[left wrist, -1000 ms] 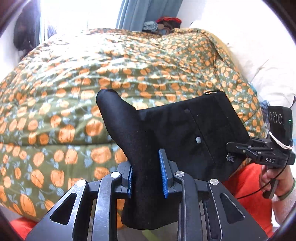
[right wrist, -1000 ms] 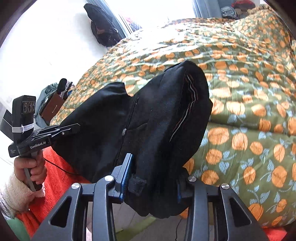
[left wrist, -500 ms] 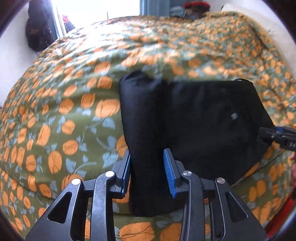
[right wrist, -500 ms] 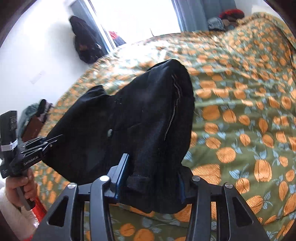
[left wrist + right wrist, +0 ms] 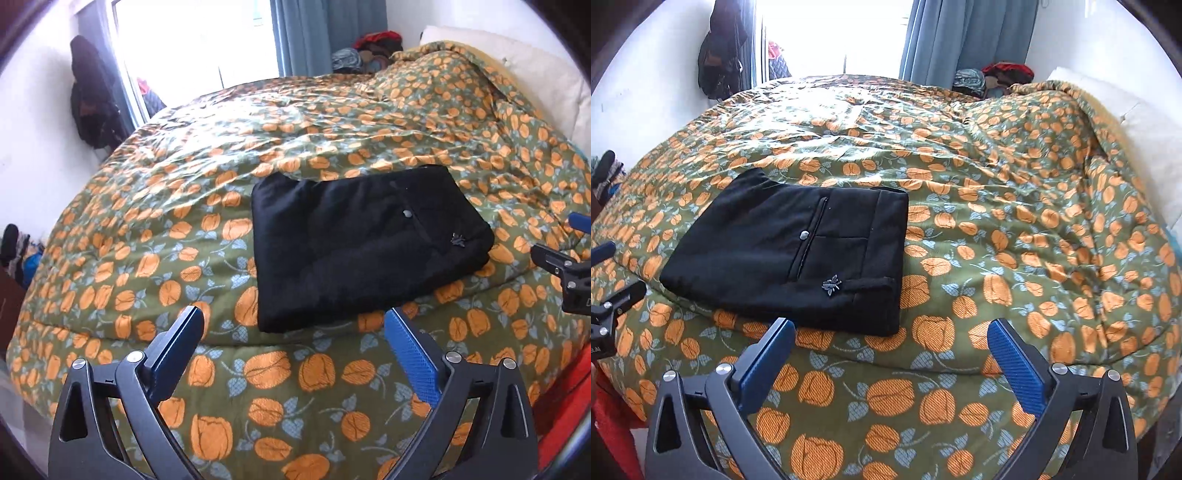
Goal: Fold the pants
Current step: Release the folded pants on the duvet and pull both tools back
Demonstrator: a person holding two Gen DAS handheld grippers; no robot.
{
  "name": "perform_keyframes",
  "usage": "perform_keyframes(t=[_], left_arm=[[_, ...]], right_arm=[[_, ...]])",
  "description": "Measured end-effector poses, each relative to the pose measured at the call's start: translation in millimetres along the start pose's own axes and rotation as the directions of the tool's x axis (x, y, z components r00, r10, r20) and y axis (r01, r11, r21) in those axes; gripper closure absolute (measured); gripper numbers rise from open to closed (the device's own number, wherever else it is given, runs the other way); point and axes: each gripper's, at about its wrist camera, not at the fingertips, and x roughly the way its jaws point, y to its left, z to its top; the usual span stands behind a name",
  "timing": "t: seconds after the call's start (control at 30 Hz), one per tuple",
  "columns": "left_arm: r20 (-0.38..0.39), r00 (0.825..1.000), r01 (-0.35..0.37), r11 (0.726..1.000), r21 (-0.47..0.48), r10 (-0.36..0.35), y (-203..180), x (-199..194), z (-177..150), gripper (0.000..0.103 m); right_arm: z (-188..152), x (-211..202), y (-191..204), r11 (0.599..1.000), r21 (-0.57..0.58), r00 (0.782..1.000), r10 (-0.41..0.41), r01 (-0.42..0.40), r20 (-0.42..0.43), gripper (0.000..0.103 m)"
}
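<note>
Black pants point(image 5: 362, 243) lie folded in a flat rectangle on the bed, back pocket with a grey button facing up; they also show in the right wrist view point(image 5: 798, 254). My left gripper point(image 5: 293, 332) is open and empty, just short of the fold's near edge. My right gripper point(image 5: 892, 341) is open and empty, just short of the fold's near right corner. The right gripper's fingers point(image 5: 554, 258) show at the right edge of the left wrist view. The left gripper's fingers point(image 5: 617, 295) show at the left edge of the right wrist view.
The bed is covered by a green quilt with orange flowers point(image 5: 258, 155), also in the right wrist view point(image 5: 1015, 206). A white pillow point(image 5: 1137, 122) lies at the far right. Dark clothes hang by the window point(image 5: 92, 103). A clothes pile point(image 5: 993, 77) sits behind the bed.
Both grippers were shut on the folded pants and carried them over the bed. Now the pants lie flat on the quilt, both grippers have opened and pulled back.
</note>
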Motion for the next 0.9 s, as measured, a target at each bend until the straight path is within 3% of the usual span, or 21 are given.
perform_keyframes(t=[0.13,0.3,0.43,0.5,0.63,0.77,0.9], left_arm=[[0.032,0.995,-0.098,0.995,0.01,0.098,-2.3,-20.8,-10.2,0.004],[0.034,0.993,-0.111,0.993,-0.047,0.113,5.7,-39.4,-14.0,0.004],[0.063,0.971,-0.228,0.972,-0.06,0.231,5.3,-56.9,-16.2,0.003],[0.035,0.965,-0.259,0.964,-0.058,0.262,6.3,-59.5,-20.5,0.002],[-0.139,0.979,-0.155,0.986,-0.059,0.146,8.6,-58.9,-34.1,0.002],[-0.135,0.986,-0.106,0.992,-0.074,0.096,8.7,-82.6,-47.7,0.002],[-0.132,0.99,-0.061,0.996,-0.068,0.052,6.5,-100.8,-47.9,0.002]], right_arm=[[-11.2,-24.2,5.5,0.999,0.0,0.999,-0.037,0.037,0.025,0.0],[-20.4,-51.6,10.5,0.998,-0.024,0.996,-0.059,0.061,0.059,0.0],[-26.6,-62.9,10.2,0.998,-0.015,0.996,-0.057,0.058,0.07,0.0],[-29.1,-68.7,8.5,0.999,0.003,0.996,-0.04,0.04,0.073,0.0],[-38.1,-78.7,12.0,1.0,0.021,0.998,0.01,-0.011,0.058,0.0],[-56.9,-88.1,21.1,0.993,0.04,0.993,0.116,-0.115,0.0,0.0],[-77.7,-96.5,31.6,0.987,0.045,0.987,0.158,-0.157,-0.037,0.0]])
